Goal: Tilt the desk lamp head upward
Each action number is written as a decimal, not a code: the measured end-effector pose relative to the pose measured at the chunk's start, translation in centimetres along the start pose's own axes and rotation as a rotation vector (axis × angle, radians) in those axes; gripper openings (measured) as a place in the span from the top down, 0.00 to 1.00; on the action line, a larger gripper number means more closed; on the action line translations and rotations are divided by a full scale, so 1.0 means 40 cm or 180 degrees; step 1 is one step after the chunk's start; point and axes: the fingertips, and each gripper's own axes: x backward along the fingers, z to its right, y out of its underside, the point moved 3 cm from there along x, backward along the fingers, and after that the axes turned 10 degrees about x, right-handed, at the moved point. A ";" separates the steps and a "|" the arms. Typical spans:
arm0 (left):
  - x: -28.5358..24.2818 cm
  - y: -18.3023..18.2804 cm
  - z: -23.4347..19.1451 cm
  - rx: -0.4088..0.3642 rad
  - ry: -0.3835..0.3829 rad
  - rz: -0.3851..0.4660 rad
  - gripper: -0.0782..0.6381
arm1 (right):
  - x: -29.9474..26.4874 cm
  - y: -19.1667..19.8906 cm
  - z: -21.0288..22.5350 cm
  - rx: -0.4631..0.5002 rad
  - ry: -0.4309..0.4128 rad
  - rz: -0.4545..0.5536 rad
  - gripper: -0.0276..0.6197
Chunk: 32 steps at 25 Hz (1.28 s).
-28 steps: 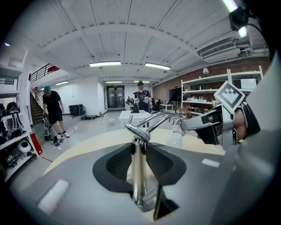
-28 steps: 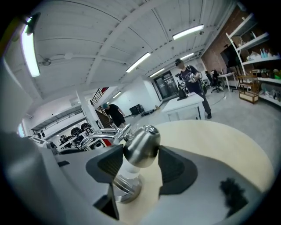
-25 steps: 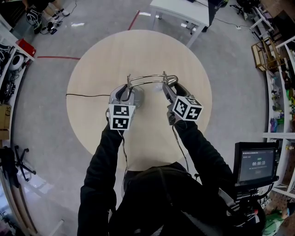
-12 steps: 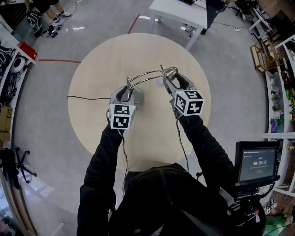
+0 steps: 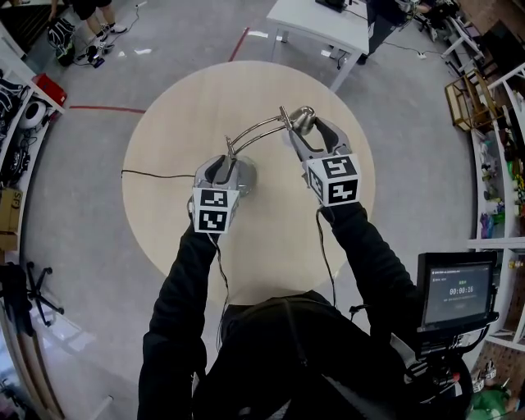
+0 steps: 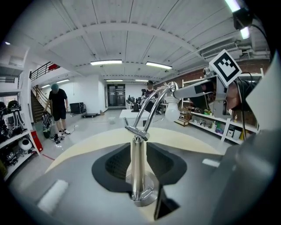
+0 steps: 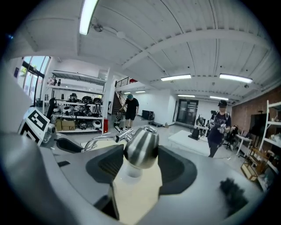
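Note:
A chrome desk lamp stands on the round wooden table (image 5: pixel 189 98). Its upright post (image 6: pixel 138 162) rises from a round base (image 6: pixel 142 195). My left gripper (image 5: pixel 228 164) is shut on that post, with a pad on either side (image 6: pixel 139 160). The curved double arm (image 5: pixel 254 131) runs up and right to the lamp head (image 5: pixel 305 123). My right gripper (image 5: pixel 302 133) is shut on the head. In the right gripper view the metal shade (image 7: pixel 141 147) sits between the pads, with the white bulb neck (image 7: pixel 127 173) pointing down and left.
A black cable (image 5: pixel 152 172) runs left from the lamp across the table. A white table (image 5: pixel 324 20) stands behind, shelving (image 5: pixel 492 123) to the right, and a monitor (image 5: pixel 455 291) at the near right. People stand on the floor beyond (image 6: pixel 57 110) (image 7: pixel 218 125).
My right gripper has risen with the lamp head and rolled. The lamp's arm has swung from lying level to slanting upward. The left gripper has stayed on the post.

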 end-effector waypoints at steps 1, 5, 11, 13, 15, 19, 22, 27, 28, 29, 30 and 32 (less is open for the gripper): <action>0.014 -0.003 -0.004 0.0043 -0.0005 0.0046 0.73 | 0.004 -0.011 -0.008 0.0066 0.0016 0.0005 0.56; 0.063 -0.012 -0.010 0.0120 0.0000 0.0158 0.73 | 0.018 -0.051 -0.036 0.0321 0.0065 0.0057 0.56; 0.096 -0.038 -0.004 0.0171 0.0014 0.0301 0.73 | 0.024 -0.097 -0.049 0.0681 0.0116 0.0134 0.56; 0.102 -0.039 -0.006 0.0169 0.0008 0.0297 0.73 | 0.023 -0.108 -0.053 0.0760 0.0130 0.0133 0.56; 0.105 -0.037 -0.010 0.0181 -0.0006 0.0297 0.73 | 0.021 -0.118 -0.057 0.0847 0.0142 0.0130 0.56; 0.113 -0.034 -0.014 0.0254 -0.0034 0.0323 0.73 | 0.023 -0.149 -0.072 0.1159 0.0168 0.0138 0.56; 0.124 -0.031 -0.018 0.0282 -0.0049 0.0322 0.73 | 0.025 -0.174 -0.080 0.1424 0.0193 0.0130 0.56; 0.147 -0.024 -0.031 0.0359 -0.0118 0.0357 0.73 | 0.023 -0.205 -0.099 0.1741 0.0190 0.0182 0.57; 0.153 -0.024 -0.034 0.0378 -0.0128 0.0364 0.73 | 0.023 -0.213 -0.103 0.1794 0.0191 0.0189 0.57; 0.158 -0.024 -0.036 0.0397 -0.0136 0.0374 0.73 | 0.024 -0.220 -0.107 0.1837 0.0195 0.0195 0.57; 0.163 -0.024 -0.037 0.0412 -0.0143 0.0384 0.73 | 0.024 -0.225 -0.111 0.1872 0.0201 0.0201 0.57; 0.168 -0.019 -0.036 0.0434 -0.0158 0.0399 0.73 | 0.023 -0.229 -0.116 0.1931 0.0218 0.0213 0.57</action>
